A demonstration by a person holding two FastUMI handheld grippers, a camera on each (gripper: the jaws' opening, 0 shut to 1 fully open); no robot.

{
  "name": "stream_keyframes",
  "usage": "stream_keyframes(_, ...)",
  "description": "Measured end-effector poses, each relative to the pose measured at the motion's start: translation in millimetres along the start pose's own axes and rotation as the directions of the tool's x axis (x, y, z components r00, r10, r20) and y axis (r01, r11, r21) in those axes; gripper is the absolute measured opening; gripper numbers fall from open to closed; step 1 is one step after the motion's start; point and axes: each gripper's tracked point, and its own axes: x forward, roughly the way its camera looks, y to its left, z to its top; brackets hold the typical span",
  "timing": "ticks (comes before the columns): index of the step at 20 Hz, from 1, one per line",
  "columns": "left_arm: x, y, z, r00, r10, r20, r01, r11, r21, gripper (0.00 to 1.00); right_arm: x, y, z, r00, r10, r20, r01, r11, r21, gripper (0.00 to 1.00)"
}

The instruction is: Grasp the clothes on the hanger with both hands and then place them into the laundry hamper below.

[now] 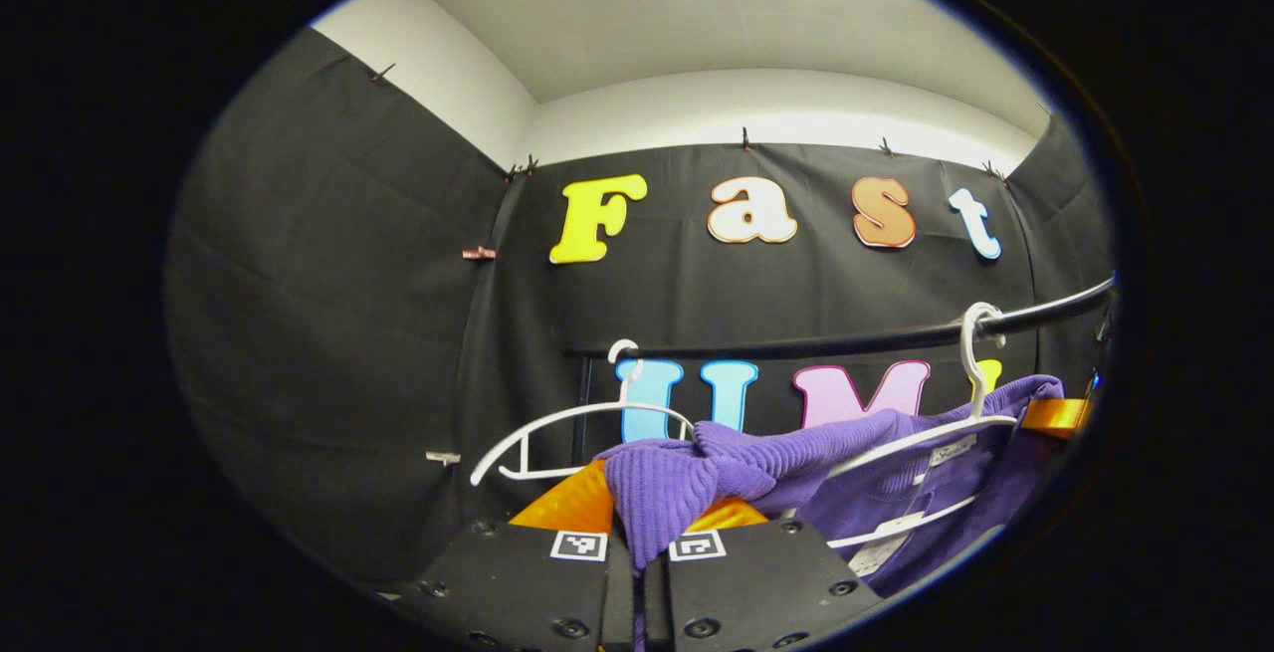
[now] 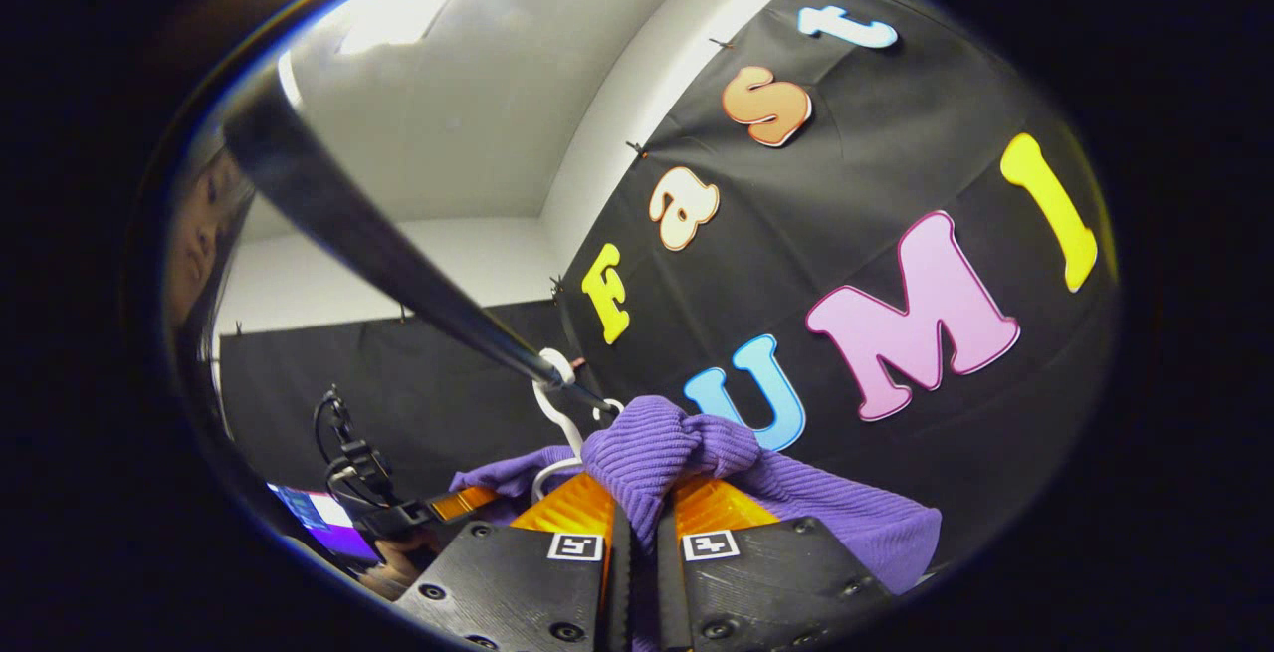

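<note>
Both claws clamped on the purple garment.

A fold of the purple garment (image 1: 687, 483) is pinched by the left claw (image 1: 637, 543) and another by the right claw (image 2: 637, 523) (fingers pressed together), while it is draped over a white hanger (image 1: 926, 433) on the dark rail (image 1: 896, 333).

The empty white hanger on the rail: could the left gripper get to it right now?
Probably not: the left gripper is shut on the purple sweater, though the empty hanger hangs unobstructed beyond.

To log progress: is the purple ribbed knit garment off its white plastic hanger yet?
Not yet: the purple ribbed knit garment still drapes over the white plastic hanger, hooked on the black rail.
</note>
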Motion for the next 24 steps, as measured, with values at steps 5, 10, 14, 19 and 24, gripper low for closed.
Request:
stream_keyframes(5,40.7,4.7,-10.1,0.999,-0.043,-0.023,0.044,0.998,0.049,0.08,14.9,1.0,14.1,0.998,0.063,0.027,-0.066,0.986,0.154,0.14)
stream_keyframes(10,66.4,31.7,-61.4,0.989,-0.040,-0.144,0.039,0.999,-0.008,0.08,28.8,10.8,1.2,0.993,0.113,-0.016,-0.108,0.977,0.182,0.14)
stream_keyframes(14,59.5,26.2,-122.6,0.963,-0.046,-0.265,0.031,0.998,-0.059,0.08,30.9,4.3,12.4,0.995,0.102,0.018,-0.103,0.960,0.261,0.14)
stream_keyframes(19,40.5,-12.0,-171.5,0.929,-0.101,-0.357,0.066,0.992,-0.109,0.08,28.8,-3.2,19.3,0.996,0.079,0.029,-0.084,0.961,0.262,0.14)
stream_keyframes(24,5.9,-70.3,-201.3,0.887,-0.219,-0.406,0.158,0.971,-0.179,0.08,10.0,-42.3,40.5,0.996,-0.030,0.081,0.008,0.965,0.261,0.14)
